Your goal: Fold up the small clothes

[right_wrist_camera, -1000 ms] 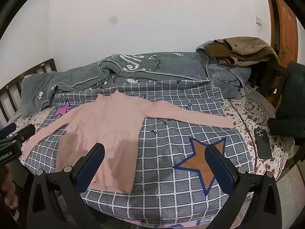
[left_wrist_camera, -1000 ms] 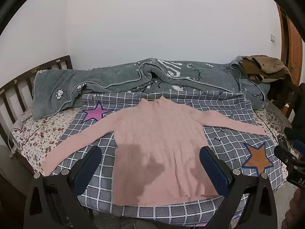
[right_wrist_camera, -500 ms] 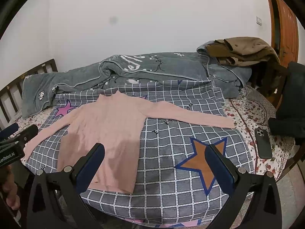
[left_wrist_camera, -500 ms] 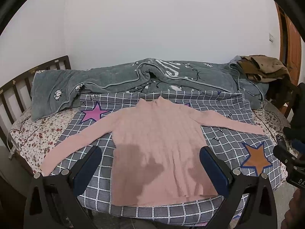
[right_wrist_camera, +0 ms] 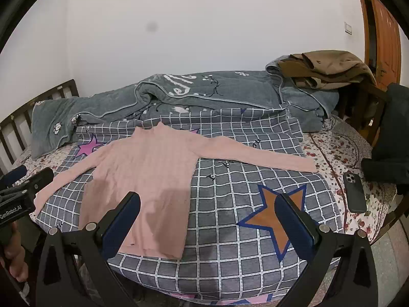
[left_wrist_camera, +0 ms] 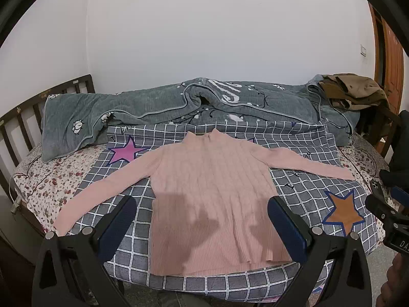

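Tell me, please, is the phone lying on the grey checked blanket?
No, the phone lies on the floral sheet, to the right of the checked blanket.

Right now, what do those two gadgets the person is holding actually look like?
Each hand-held gripper is a black plastic frame ending in two long fingers faced with dark blue pads, with silver bolts at the joints. That goes for the left hand-held gripper and the right hand-held gripper. Seen from the right wrist view, the left one's black body carries white "GenRobot.AI" lettering. No cables show.
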The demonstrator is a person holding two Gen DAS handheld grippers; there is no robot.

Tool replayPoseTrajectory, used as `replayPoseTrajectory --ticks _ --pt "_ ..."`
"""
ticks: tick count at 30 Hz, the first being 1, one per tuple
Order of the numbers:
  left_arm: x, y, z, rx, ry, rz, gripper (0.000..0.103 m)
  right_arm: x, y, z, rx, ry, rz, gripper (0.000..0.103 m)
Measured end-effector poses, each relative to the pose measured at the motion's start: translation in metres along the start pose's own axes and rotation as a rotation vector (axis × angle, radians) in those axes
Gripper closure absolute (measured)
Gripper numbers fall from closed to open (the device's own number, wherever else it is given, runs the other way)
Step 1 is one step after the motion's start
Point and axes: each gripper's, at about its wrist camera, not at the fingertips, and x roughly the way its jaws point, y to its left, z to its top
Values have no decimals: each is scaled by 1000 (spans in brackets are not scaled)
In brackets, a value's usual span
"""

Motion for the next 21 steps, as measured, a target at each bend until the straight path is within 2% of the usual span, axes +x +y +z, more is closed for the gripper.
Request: replayPoseTrajectory --ticks 21 --pt "-4 5 0 -5 -9 -6 0 -2 7 -2 -6 -1 10 0"
